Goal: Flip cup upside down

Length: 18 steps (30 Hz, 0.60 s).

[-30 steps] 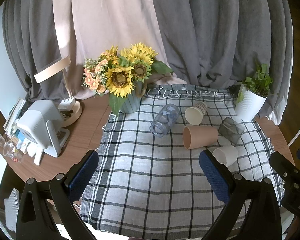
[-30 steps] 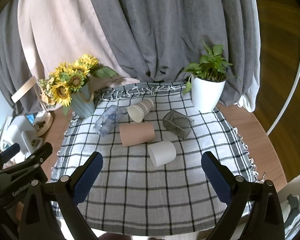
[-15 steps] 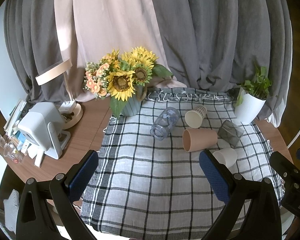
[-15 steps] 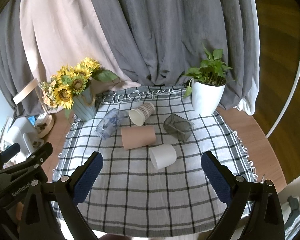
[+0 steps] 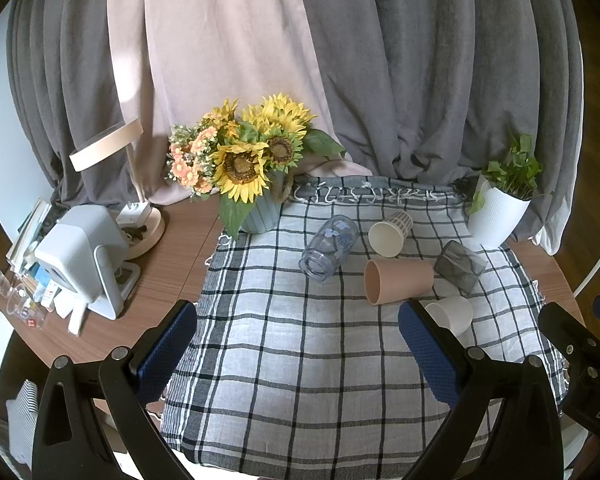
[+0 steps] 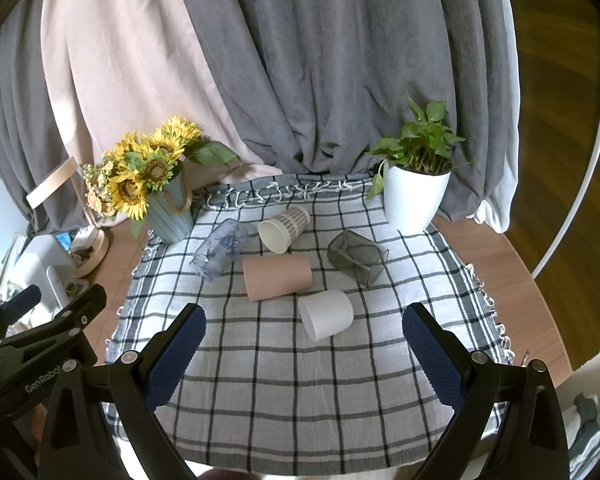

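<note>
Five cups lie on their sides on the checked cloth (image 6: 300, 380) that covers the wooden surface (image 6: 512, 280). From the right wrist view, the white cup (image 6: 326, 314) is fully seen, just beyond the right gripper (image 6: 302, 344), whose fingers stand wide apart and empty. In the left wrist view that cup (image 5: 452, 314) is partly hidden behind a finger of the left gripper (image 5: 298, 344), likewise spread and empty. Only the left view shows the white device (image 5: 82, 258) clearly; the potted plant (image 6: 414, 184) is plainer on the right.
</note>
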### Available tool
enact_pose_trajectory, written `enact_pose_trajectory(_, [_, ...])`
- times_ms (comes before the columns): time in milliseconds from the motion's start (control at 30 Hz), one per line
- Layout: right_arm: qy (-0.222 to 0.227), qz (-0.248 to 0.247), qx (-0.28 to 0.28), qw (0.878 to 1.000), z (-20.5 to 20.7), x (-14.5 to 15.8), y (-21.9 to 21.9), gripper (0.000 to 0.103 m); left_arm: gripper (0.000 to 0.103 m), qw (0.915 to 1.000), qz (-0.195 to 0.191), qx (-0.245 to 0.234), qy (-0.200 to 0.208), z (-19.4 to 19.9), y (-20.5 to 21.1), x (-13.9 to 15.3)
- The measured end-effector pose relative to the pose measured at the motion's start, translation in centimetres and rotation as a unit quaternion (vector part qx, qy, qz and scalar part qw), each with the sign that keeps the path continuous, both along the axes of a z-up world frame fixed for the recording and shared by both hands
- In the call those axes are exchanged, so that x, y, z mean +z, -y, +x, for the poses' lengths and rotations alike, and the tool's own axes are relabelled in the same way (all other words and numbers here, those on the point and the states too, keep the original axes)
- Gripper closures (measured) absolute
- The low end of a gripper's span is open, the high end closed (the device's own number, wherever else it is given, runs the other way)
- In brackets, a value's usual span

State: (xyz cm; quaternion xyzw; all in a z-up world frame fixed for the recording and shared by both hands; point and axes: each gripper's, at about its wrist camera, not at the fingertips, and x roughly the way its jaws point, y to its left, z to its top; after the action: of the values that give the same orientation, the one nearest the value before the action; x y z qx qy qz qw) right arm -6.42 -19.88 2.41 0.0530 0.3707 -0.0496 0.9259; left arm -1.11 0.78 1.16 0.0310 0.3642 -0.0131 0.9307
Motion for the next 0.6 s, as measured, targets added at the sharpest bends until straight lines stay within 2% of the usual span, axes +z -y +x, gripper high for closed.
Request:
enact_pose_trajectory(433, [0.001, -0.001, 0.000, 1.000, 0.2, 0.0, -0.1, 0.004, 0.000, 1.0000, 0.005, -0.003, -0.001, 0.2, 0.3, 0.2])
enact_pose_trajectory(500, [-0.001, 0.000, -0.003, 1.000, 0.3, -0.1, -0.2, 0.004, 0.000, 0.9999, 0.016, -0.006, -0.004, 0.8, 0.7, 0.2])
enact_pose_trajectory(600, [-0.005, 0.008, -0.016, 1.000, 0.9, -0.3, 0.1, 0.004, 0.000, 0.9982, 0.053, -0.030, -0.005, 2.6, 2.0, -0.4])
